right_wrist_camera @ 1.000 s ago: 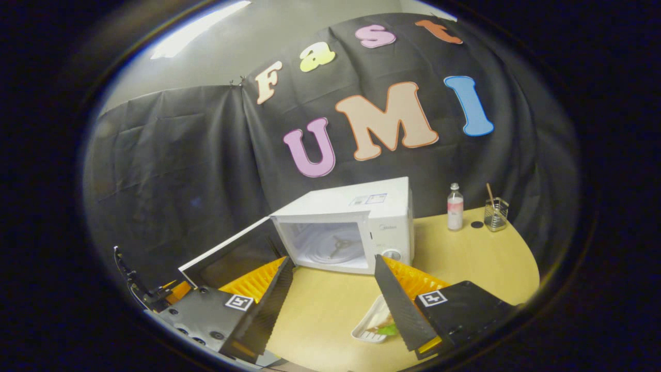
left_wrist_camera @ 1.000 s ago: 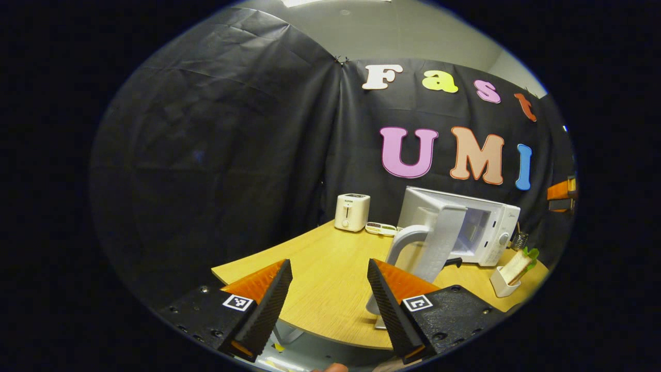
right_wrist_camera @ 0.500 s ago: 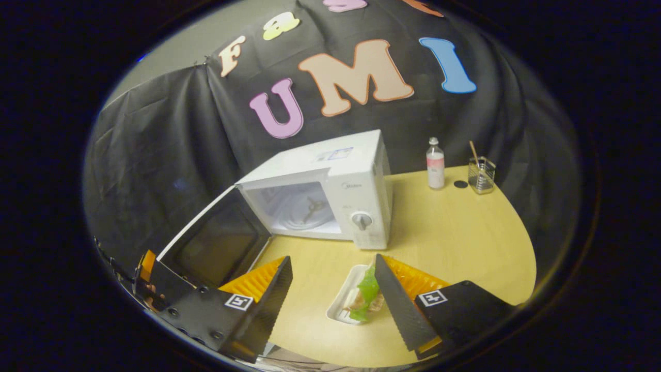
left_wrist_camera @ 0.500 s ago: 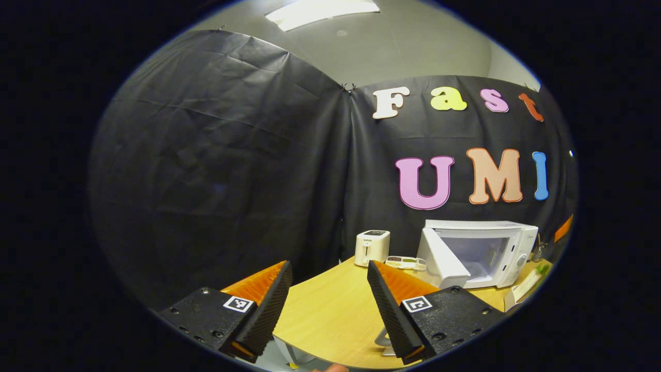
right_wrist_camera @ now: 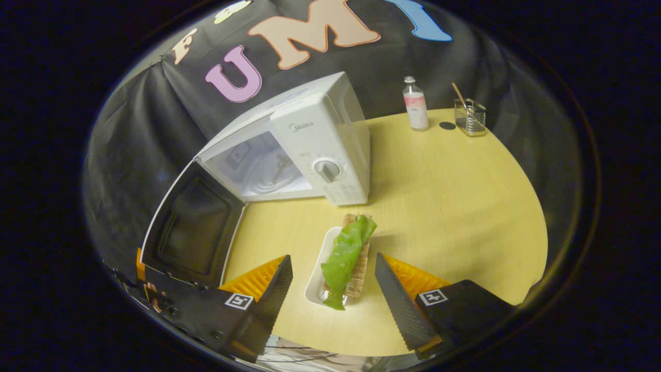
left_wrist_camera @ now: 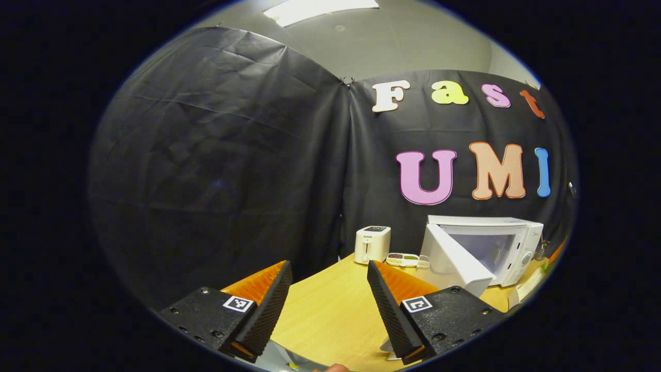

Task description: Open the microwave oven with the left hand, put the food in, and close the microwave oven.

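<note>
The white microwave point(right_wrist_camera: 310, 150) stands on the round wooden table point(right_wrist_camera: 454, 206) with its door point(right_wrist_camera: 193, 227) swung wide to the left and its cavity bare. In front of it lies a small white tray point(right_wrist_camera: 317, 274) holding toast with a green lettuce leaf point(right_wrist_camera: 347, 253). My right gripper point(right_wrist_camera: 333, 305) is open above the near end of that tray, one finger on each side. My left gripper point(left_wrist_camera: 328, 310) is open over the table's near edge, well back from the microwave point(left_wrist_camera: 496, 248) and its open door point(left_wrist_camera: 454, 258). The other gripper point(right_wrist_camera: 155, 281) sits low at the left of the right gripper view.
A white toaster point(left_wrist_camera: 372, 244) and a small compartment dish point(left_wrist_camera: 408, 259) stand at the back left. A bottle with a pink label point(right_wrist_camera: 415, 103), a dark cap point(right_wrist_camera: 446, 125) and a wire holder with a stick point(right_wrist_camera: 470, 114) stand at the back right.
My right gripper has come down and forward, so the food tray now lies between its fingers. My left gripper has pulled back from the opened door and tilted up.
</note>
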`<state>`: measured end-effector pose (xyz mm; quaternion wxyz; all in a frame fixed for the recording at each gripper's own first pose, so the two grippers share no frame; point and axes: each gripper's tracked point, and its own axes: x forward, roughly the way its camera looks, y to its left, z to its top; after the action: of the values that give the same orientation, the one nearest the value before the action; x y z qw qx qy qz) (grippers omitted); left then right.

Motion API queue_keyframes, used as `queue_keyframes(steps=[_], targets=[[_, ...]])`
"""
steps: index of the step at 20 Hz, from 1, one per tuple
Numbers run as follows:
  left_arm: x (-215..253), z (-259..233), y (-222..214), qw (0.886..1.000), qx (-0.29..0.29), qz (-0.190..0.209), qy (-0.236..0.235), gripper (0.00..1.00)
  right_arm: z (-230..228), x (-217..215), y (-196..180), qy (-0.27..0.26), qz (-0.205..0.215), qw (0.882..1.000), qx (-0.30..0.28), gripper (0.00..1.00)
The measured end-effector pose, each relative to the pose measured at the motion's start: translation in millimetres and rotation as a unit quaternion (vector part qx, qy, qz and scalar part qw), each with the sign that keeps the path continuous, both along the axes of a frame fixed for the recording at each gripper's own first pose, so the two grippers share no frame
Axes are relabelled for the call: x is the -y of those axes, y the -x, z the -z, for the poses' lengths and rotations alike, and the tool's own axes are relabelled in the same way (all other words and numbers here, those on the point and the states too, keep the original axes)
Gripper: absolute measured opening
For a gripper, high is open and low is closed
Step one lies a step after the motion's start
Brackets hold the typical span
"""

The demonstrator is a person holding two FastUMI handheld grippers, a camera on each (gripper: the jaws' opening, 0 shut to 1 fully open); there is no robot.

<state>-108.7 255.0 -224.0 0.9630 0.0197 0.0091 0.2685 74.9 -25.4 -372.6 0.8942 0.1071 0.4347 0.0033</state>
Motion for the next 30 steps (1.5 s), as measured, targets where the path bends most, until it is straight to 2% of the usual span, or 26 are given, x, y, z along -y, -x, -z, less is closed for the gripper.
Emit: queue_keyframes(steps=[1,2,3,4,6,7,8,9,12,15,16,17,18,19,21,22,23,25,26,30], targets=[[-0.9,0.5,-0.8,1.0,-0.003,0.004,0.0,0.89,7.1,-1.3,0.7,-0.002,0.002,1.0,-0.013,0.92],[-2.6,1.4,-0.5,1.0,-0.005,0.001,0.0,0.85,12.9,0.1,-1.0,0.001,0.009,1.0,-0.02,0.91],[-7.2,3.6,-0.8,1.0,-0.011,-0.003,-0.001,0.89,19.1,2.2,-1.9,0.006,0.017,0.999,-0.026,0.91],[-9.6,6.0,-1.1,1.0,-0.015,-0.002,-0.001,0.84,25.4,4.1,-4.4,0.008,0.025,0.999,-0.032,0.91],[-11.7,11.9,-3.6,1.0,-0.024,-0.003,0.005,0.85,36.6,3.6,-6.0,0.006,0.035,0.998,-0.045,0.91],[-13.3,14.6,-5.1,1.0,-0.027,-0.004,0.006,0.89,40.9,0.8,-5.8,0.0,0.038,0.998,-0.051,0.89],[-13.7,15.3,-7.0,1.0,-0.027,-0.002,0.009,0.89,44.9,-1.8,-5.4,-0.007,0.039,0.998,-0.056,0.98],[-12.6,16.7,-9.4,1.0,-0.028,0.0,0.012,0.85,47.8,-4.3,-4.9,-0.013,0.04,0.997,-0.06,0.87],[-9.5,21.7,-16.5,0.999,-0.03,0.005,0.025,0.89,58.3,-2.1,-2.5,-0.007,0.049,0.996,-0.07,0.69],[-3.1,27.1,-22.6,0.999,-0.033,0.016,0.037,0.89,62.6,1.0,-2.5,-0.023,0.082,0.994,-0.067,0.46],[-2.4,27.6,-22.9,0.999,-0.033,0.016,0.038,0.89,61.3,2.0,-1.3,-0.022,0.09,0.994,-0.063,0.47],[-3.5,27.9,-23.2,0.999,-0.034,0.014,0.037,0.89,60.1,1.7,0.0,-0.022,0.097,0.993,-0.058,0.41],[-5.1,26.2,-22.2,0.999,-0.034,0.012,0.034,0.85,58.3,0.0,1.0,-0.024,0.103,0.993,-0.052,0.41],[-7.0,24.3,-20.2,0.999,-0.033,0.008,0.03,0.89,54.4,-2.8,2.8,-0.027,0.103,0.993,-0.046,0.41],[-6.4,18.0,-17.4,0.999,-0.026,0.008,0.02,0.89,47.9,-13.9,3.2,-0.049,0.116,0.992,-0.033,0.28],[-6.3,14.9,-17.0,1.0,-0.024,0.008,0.017,0.85,44.1,-17.6,2.8,-0.053,0.111,0.992,-0.023,0.34],[-6.5,13.7,-15.6,1.0,-0.023,0.008,0.014,0.89,39.5,-22.5,4.4,-0.056,0.11,0.992,-0.014,0.34],[-5.8,8.4,-13.9,1.0,-0.019,0.01,0.005,0.89,25.0,-32.7,6.1,-0.067,0.106,0.992,0.014,0.34],[-6.8,6.8,-13.1,1.0,-0.017,0.009,0.002,0.85,15.5,-38.6,5.4,-0.073,0.104,0.991,0.033,0.34],[1.1,6.2,-15.0,1.0,-0.015,0.02,0.006,0.85,-20.3,-79.0,-1.5,-0.1,0.077,0.984,0.123,0.34]])
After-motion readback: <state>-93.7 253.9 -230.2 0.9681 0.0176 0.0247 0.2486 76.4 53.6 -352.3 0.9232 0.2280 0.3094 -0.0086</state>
